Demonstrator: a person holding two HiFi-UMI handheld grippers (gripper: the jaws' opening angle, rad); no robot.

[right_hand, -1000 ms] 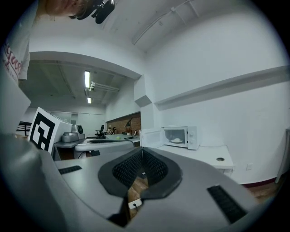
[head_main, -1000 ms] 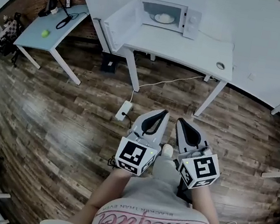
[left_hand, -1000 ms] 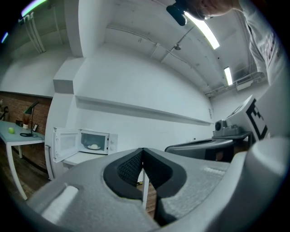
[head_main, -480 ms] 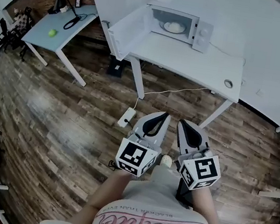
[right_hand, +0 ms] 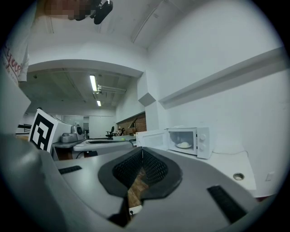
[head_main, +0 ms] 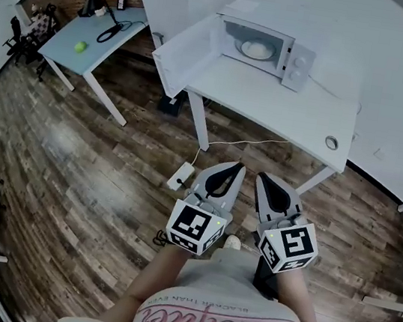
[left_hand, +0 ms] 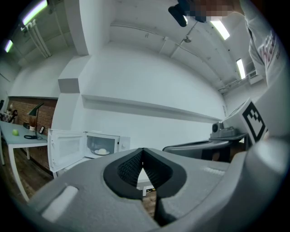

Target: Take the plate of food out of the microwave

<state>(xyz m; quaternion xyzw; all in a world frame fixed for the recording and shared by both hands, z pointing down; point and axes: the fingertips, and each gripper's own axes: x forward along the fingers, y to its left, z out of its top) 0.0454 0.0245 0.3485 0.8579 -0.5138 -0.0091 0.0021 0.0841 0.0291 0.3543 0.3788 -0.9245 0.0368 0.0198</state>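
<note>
Both grippers are held low and close together in front of the person's body, well short of the table, so nothing is within reach yet. The left gripper is carried with its jaws clenched tip to tip on nothing, and the right gripper is likewise clenched and empty. This is judged to be a carrying posture for the approach, not a grasp.

The microwave is set on the far side of the table, near the wall. Its door is swung wide open to the left, so the cavity is exposed and no handle needs to be worked. The plate is seen inside, untouched, with a pale mound of food on it.

Bare wooden floor is left between the person and the table. Before the plate can be taken, jaws will have to be released and its rim pinched. As it is flat and loaded, it is probably best kept level and drawn straight out. A power strip is laid on the floor just left of the grippers and could be stepped on.
</note>
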